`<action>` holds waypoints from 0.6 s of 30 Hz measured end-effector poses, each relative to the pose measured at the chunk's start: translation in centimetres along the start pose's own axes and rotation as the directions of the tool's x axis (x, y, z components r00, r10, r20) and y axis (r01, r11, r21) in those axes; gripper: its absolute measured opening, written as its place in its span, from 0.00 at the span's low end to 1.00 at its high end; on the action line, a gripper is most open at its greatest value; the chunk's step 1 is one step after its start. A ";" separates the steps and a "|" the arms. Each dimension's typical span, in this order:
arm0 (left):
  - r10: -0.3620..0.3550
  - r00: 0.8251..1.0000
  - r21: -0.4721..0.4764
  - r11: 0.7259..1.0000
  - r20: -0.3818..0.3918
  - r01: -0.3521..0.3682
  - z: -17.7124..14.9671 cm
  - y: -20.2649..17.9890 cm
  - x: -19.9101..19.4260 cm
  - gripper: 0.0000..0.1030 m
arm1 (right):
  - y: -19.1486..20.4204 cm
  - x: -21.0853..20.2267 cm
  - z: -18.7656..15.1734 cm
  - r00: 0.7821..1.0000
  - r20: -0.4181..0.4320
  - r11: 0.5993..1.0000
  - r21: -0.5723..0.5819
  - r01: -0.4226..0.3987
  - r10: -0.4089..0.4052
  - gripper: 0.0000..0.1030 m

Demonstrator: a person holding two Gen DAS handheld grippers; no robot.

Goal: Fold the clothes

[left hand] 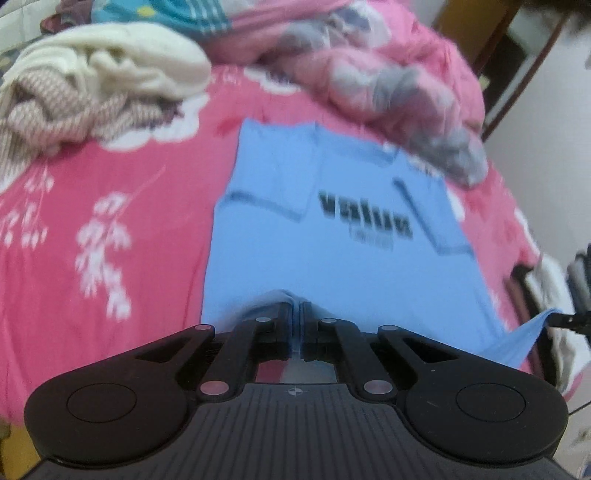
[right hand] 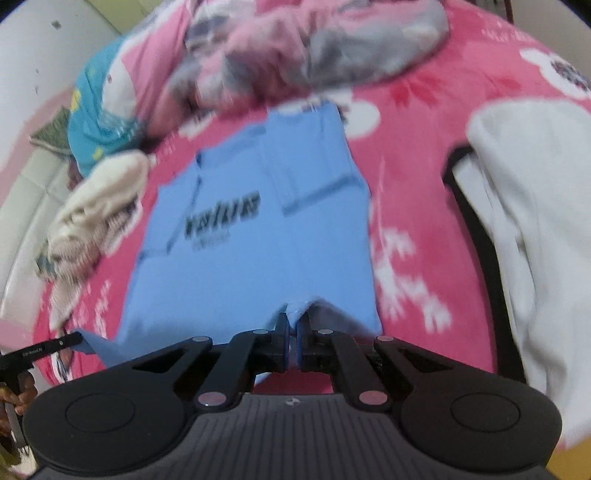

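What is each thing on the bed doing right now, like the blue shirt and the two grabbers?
Light blue cotton T-shirt: flat, sleeves folded in, bottom hem pinched up.
Left gripper: shut on the hem.
Right gripper: shut on the hem.
Cream knitted garment: crumpled, unfolded.
Pink and grey quilt: bunched beyond the collar.
White cloth: lying in a heap.

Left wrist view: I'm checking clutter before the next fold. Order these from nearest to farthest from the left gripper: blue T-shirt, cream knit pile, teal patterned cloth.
1. Blue T-shirt, clamped in the left gripper, straight ahead.
2. Cream knit pile, far left on the pink bedspread.
3. Teal patterned cloth, top edge, beyond the pile.
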State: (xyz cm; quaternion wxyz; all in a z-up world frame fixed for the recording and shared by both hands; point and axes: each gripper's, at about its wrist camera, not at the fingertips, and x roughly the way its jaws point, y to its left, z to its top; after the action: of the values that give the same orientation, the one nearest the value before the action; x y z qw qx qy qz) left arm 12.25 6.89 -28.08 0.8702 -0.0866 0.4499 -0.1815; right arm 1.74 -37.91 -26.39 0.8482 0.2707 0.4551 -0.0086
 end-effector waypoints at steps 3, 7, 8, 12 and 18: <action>-0.021 0.999 -0.013 1.000 0.043 0.022 2.2 0.8 1.0 0.01 | 0.3 0.6 2.5 0.999 0.042 1.000 -0.007 -0.010 0.010 0.03; -0.044 0.995 -0.038 0.998 0.087 0.048 5.1 2.0 2.8 0.01 | 0.8 2.0 6.3 0.995 0.097 1.000 -0.010 -0.001 0.002 0.03; -0.050 0.994 -0.044 0.998 0.096 0.055 5.9 2.3 3.4 0.01 | 1.0 2.5 7.4 0.994 0.109 1.000 -0.013 0.002 0.000 0.03; -0.073 0.989 -0.059 0.995 0.130 0.081 9.2 3.6 6.5 0.01 | 1.4 4.9 11.5 0.988 0.157 1.000 -0.014 0.013 -0.011 0.03; -0.103 0.979 -0.071 0.991 0.176 0.117 14.2 5.6 11.7 0.01 | 0.7 9.6 16.9 0.972 0.232 1.000 0.027 0.011 -0.017 0.02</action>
State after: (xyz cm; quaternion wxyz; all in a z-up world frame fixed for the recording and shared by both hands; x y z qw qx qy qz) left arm 31.33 7.28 -30.39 0.8902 -0.1619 0.3745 -0.2026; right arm 20.50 -43.00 -26.09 0.8920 0.2757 0.3544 -0.0521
